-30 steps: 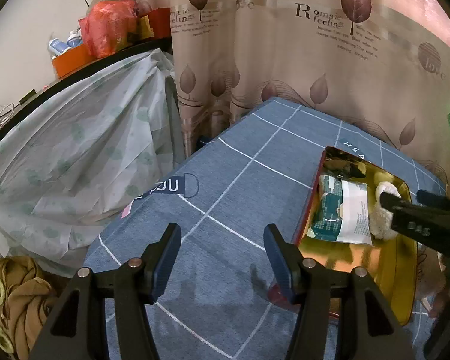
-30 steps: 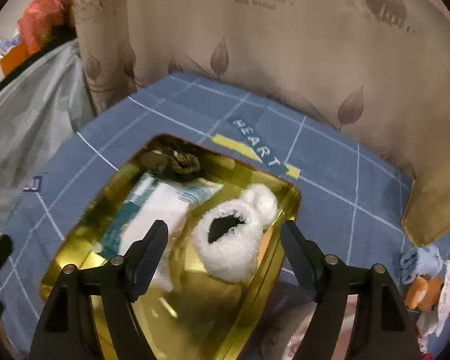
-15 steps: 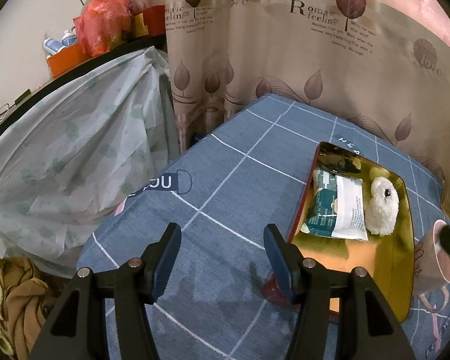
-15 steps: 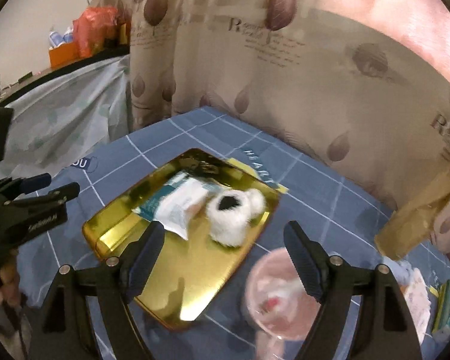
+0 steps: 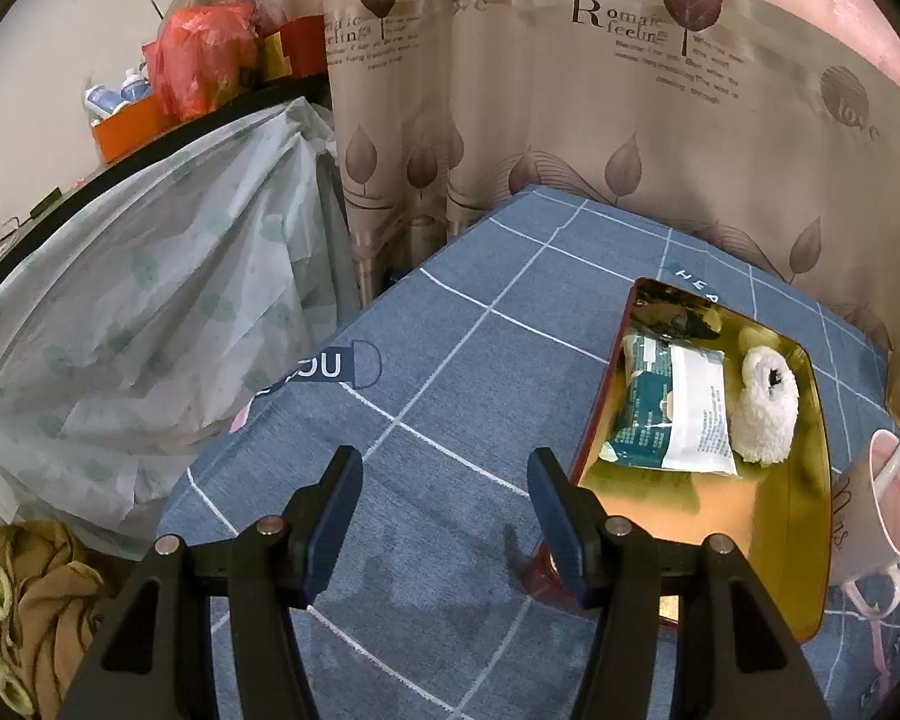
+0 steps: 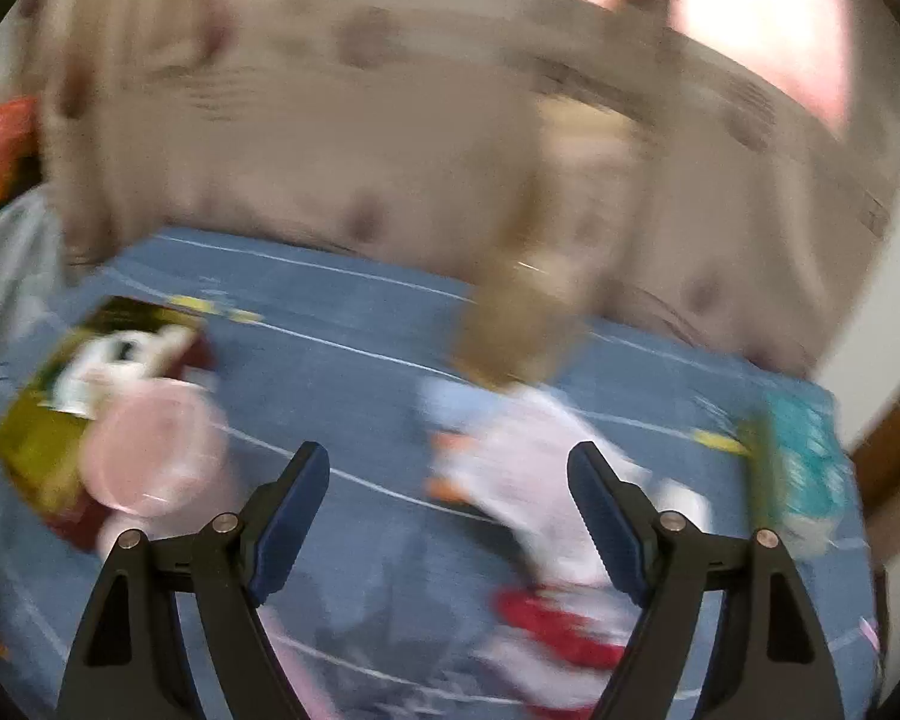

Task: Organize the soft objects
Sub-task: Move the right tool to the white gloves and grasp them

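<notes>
A gold tray (image 5: 768, 528) sits on the blue checked tablecloth (image 5: 462, 324). In it lie a white fluffy bootie (image 5: 762, 414), a white and green wipes pack (image 5: 672, 414) and a dark crumpled item (image 5: 678, 318). My left gripper (image 5: 444, 510) is open and empty, just left of the tray's near corner. My right gripper (image 6: 450, 510) is open and empty above the cloth; its view is motion-blurred. A blurred pile of white, blue and orange soft items (image 6: 510, 450) lies ahead of it, with the tray (image 6: 36, 420) far left.
A pink mug (image 5: 876, 504) with a spoon stands right of the tray; it also shows blurred in the right wrist view (image 6: 150, 450). A teal pack (image 6: 804, 474) lies at the far right. A curtain (image 5: 570, 120) hangs behind; a plastic-covered heap (image 5: 138, 312) is left of the table.
My right gripper has let go of the bootie in the tray, pulled back and swung right toward the pile of soft items. The left gripper has barely moved.
</notes>
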Action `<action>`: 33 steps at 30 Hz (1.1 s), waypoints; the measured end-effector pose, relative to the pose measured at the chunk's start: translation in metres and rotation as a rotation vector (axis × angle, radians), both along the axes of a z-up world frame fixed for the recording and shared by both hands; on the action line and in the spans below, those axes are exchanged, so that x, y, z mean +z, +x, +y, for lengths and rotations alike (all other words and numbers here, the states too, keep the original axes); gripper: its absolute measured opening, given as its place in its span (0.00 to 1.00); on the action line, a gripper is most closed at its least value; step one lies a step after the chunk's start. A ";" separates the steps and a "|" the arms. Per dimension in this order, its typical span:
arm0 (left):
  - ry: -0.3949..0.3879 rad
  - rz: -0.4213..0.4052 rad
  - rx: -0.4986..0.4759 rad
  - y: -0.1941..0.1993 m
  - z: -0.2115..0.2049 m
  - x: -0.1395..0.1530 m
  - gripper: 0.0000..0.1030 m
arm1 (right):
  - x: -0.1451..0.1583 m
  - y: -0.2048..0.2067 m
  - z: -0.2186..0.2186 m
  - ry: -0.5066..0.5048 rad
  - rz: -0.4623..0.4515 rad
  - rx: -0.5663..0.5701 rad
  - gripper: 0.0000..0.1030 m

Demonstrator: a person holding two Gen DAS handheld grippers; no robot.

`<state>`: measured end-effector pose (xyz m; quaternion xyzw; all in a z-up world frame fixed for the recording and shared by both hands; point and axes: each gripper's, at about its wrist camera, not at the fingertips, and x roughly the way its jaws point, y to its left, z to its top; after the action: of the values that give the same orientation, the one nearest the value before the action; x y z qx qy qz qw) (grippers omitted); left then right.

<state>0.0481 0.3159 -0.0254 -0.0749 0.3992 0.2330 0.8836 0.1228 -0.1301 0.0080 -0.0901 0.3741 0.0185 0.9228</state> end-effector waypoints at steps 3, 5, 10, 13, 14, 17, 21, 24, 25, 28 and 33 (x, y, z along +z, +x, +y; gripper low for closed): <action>0.012 0.002 -0.002 0.000 -0.002 0.000 0.57 | -0.010 0.005 -0.051 -0.009 0.023 -0.098 0.77; 0.024 0.003 -0.006 0.001 -0.004 0.001 0.57 | -0.017 0.006 -0.076 -0.003 0.037 -0.142 0.77; 0.039 0.000 -0.007 0.000 -0.006 0.002 0.57 | -0.042 0.010 -0.130 0.027 0.080 -0.222 0.77; 0.047 0.004 -0.014 0.000 -0.009 0.004 0.57 | -0.061 0.011 -0.149 0.045 0.115 -0.250 0.77; 0.055 0.004 -0.017 0.000 -0.011 0.005 0.57 | -0.067 0.013 -0.156 0.060 0.128 -0.255 0.77; 0.065 0.005 -0.033 0.000 -0.020 0.010 0.57 | -0.085 0.020 -0.168 0.091 0.158 -0.273 0.77; 0.075 0.009 -0.077 0.001 -0.039 0.016 0.57 | -0.099 0.030 -0.176 0.144 0.167 -0.269 0.77; 0.082 0.004 -0.121 0.002 -0.059 0.023 0.57 | -0.105 0.039 -0.174 0.144 0.174 -0.261 0.76; 0.081 -0.001 -0.141 0.003 -0.066 0.026 0.57 | -0.107 0.041 -0.174 0.141 0.174 -0.259 0.75; 0.081 -0.014 -0.219 0.007 -0.096 0.034 0.57 | -0.113 0.046 -0.175 0.146 0.179 -0.244 0.58; 0.073 -0.025 -0.379 0.017 -0.155 0.043 0.61 | -0.113 0.046 -0.172 0.136 0.162 -0.228 0.44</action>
<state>0.0650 0.1605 0.0177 0.0306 0.3864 0.0757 0.9187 0.1689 -0.3025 -0.1052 0.0177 0.4532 -0.0540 0.8896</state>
